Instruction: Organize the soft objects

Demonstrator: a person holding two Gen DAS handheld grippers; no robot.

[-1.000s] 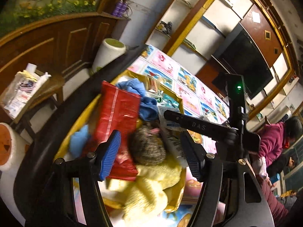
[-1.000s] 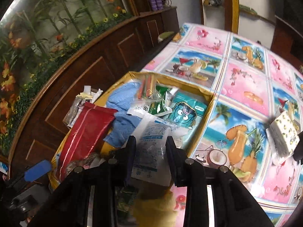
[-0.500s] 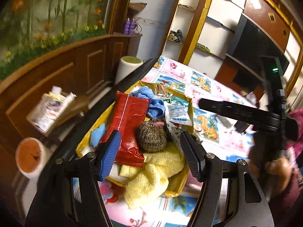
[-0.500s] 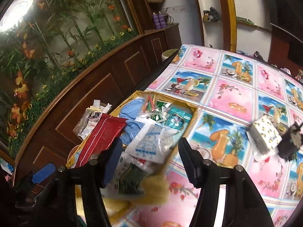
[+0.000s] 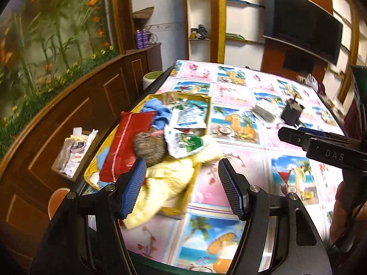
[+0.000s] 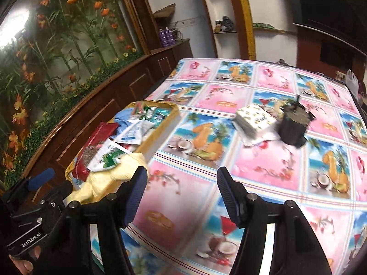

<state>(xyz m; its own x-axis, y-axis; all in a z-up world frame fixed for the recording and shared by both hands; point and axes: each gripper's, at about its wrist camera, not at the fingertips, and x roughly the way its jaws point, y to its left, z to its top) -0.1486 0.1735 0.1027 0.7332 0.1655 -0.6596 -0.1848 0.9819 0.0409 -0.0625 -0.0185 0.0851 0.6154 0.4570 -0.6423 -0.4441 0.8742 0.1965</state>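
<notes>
A gold cardboard box (image 5: pixel 176 209) sits at the table's left edge, heaped with soft things. In it lie a yellow towel (image 5: pixel 169 178) spilling over the near rim, a brown knitted ball (image 5: pixel 149 146), blue cloths (image 5: pixel 156 112), a red packet (image 5: pixel 126 144) and plastic packets (image 5: pixel 185 142). My left gripper (image 5: pixel 182 188) is open above the box's near right corner, with only towel and tablecloth seen between its fingers. My right gripper (image 6: pixel 182 194) hovers open and empty over the tablecloth, to the right of the box (image 6: pixel 158 135) and towel (image 6: pixel 110 178).
A pack of patterned napkins (image 6: pixel 254 120) and a black cup (image 6: pixel 294 126) stand mid-table. The table (image 6: pixel 275 171) carries a pink and blue picture cloth. Left of the table are wood panelling, a low stand with packets (image 5: pixel 73 153) and a white bin (image 5: pixel 153 78).
Both grippers have drawn back from the box toward the near table edge. The right one opened and let go of a plastic packet, which now lies in the box. The left view has rolled level.
</notes>
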